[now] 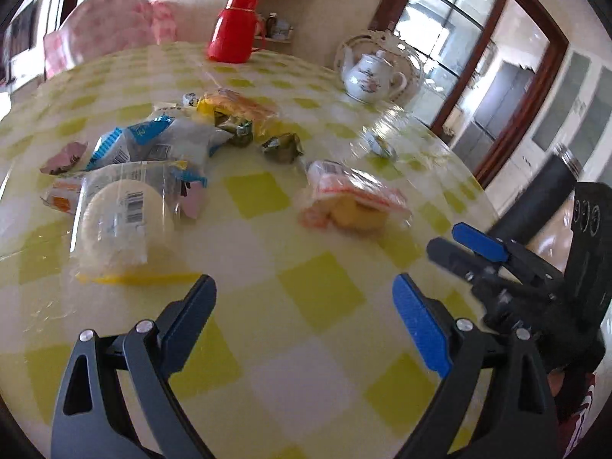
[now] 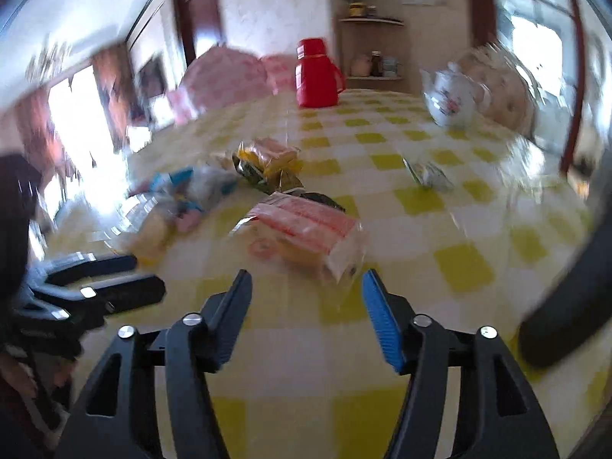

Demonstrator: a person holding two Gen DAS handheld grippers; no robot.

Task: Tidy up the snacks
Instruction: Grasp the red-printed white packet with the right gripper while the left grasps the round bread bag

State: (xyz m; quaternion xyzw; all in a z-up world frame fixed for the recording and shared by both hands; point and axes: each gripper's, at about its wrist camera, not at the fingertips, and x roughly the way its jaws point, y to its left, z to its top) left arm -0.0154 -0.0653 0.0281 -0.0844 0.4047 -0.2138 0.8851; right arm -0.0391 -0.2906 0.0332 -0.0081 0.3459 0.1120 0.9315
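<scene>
Left claw [image 1: 304, 287] spread wide, nothing between its jaws, hanging over bare yellow-and-white checked counter [image 1: 321, 290]. Right claw [image 2: 306, 279] also parted and empty-handed, jaws well apart; no earlier view to compare. Each claw shows in the other's camera: right claw at the right edge of the left view, left claw at the lower left of the right view.

Snacks lie loose on the counter, none gripped:
- orange-and-white packet of yellow cake [image 2: 306, 229], just ahead of the right claw, not touching it; same packet right of centre in the left view [image 1: 354, 201].
- clear-wrapped pale round bun with barcode label [image 1: 120, 225], ahead-left of the left claw.
- blue-and-white packets [image 1: 153, 143] heaped behind the bun, a pink wrapper [image 1: 63, 157] to their left.
- yellow packet [image 1: 237, 109] farther back, with small dark green wrapped pieces [image 1: 283, 147] beside it.
- one small wrapped piece apart to the right [image 2: 428, 174] (too blurred to name).

Far edge: red thermos jug [image 1: 233, 26], upright; white floral teapot [image 1: 371, 76] to its right. Heavy motion blur, right view especially.
</scene>
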